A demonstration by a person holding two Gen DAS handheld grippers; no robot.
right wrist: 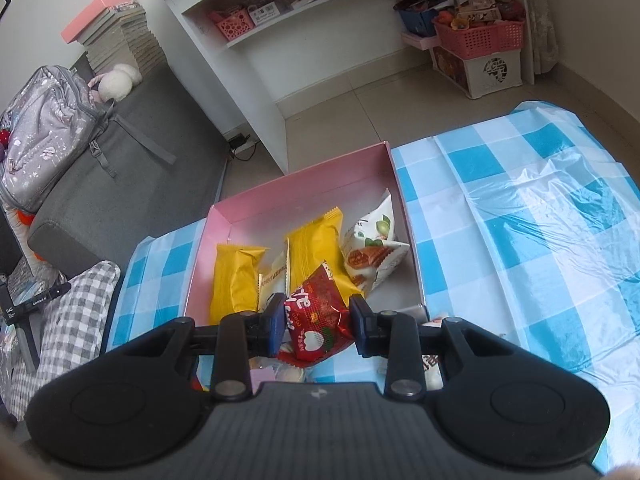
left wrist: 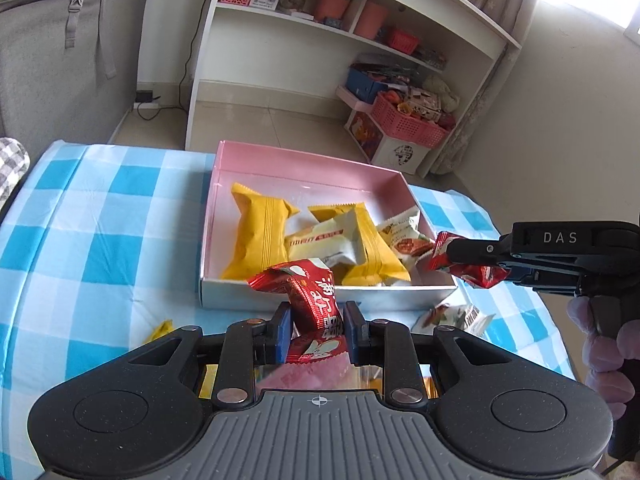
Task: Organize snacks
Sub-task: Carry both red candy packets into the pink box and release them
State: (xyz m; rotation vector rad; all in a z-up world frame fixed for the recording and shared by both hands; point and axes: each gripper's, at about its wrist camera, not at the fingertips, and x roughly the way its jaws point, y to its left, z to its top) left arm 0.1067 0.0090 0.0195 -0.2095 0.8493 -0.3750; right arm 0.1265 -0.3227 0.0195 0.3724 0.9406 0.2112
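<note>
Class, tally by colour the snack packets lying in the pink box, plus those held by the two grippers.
Yellow packets, in the pink box: 2
White packets, in the box: 2
Red packets, one in the left gripper, one in the right gripper: 2
Total: 6

red packet (left wrist: 316, 300): glossy foil | tablecloth (right wrist: 540, 208): shiny, probably plastic | box (left wrist: 280, 164): matt card

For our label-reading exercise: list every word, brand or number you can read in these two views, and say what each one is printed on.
"DAS": white letters on the right claw's black body, seen from the left wrist.
Red packet in the left claw: large white characters, not readable here.
Red packet in the right claw: white lettering, unreadable.
White packets in the box: print too small.
Shelf tag: blurred.
</note>
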